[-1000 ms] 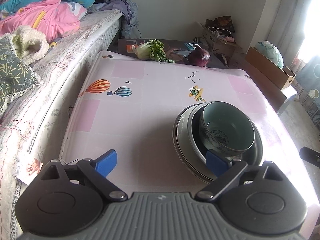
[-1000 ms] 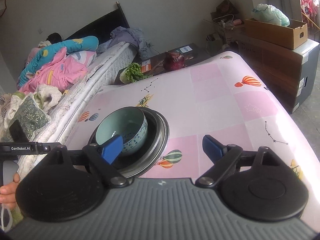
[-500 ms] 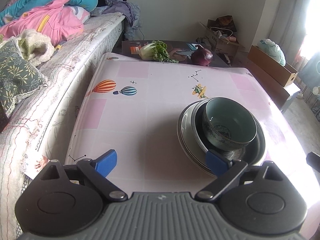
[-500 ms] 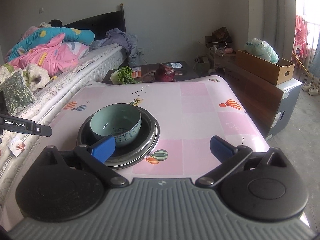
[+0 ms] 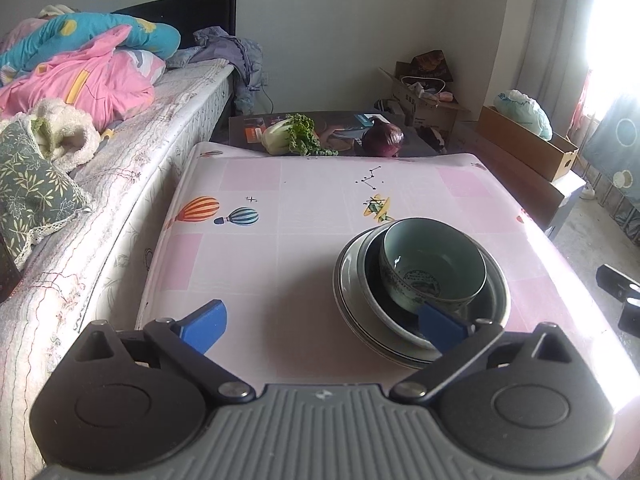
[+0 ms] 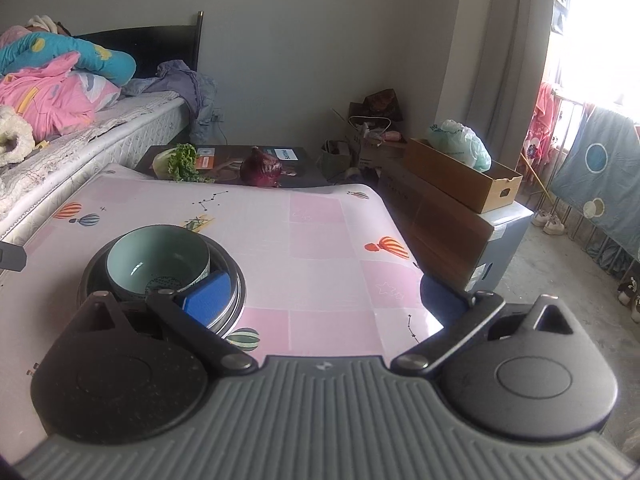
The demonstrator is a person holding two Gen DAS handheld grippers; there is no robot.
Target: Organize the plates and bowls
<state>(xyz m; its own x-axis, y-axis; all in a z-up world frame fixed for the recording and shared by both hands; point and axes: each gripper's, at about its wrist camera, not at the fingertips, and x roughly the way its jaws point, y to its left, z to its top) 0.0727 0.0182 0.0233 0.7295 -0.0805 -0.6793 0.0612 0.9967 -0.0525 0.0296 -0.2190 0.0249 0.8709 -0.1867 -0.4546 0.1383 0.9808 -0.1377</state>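
A pale green bowl (image 5: 434, 266) sits in a stack of grey plates (image 5: 352, 300) on the pink patterned table (image 5: 280, 220). My left gripper (image 5: 322, 322) is open and empty, held back over the near table edge, its right finger in front of the stack's near rim. In the right wrist view the bowl (image 6: 158, 260) and plates (image 6: 236, 280) lie at the left. My right gripper (image 6: 324, 304) is open and empty, with its left finger over the stack's near right rim.
A bed with pink and blue bedding (image 5: 80, 80) runs along the table's left side. A cabbage (image 5: 288, 138) and a red onion (image 5: 382, 142) lie on a dark board beyond the far edge. Cardboard boxes (image 6: 460, 176) stand at the right.
Both grippers have drawn back and risen from the stack, and the views have tilted up to show more of the room. Bowl and plates have not moved.
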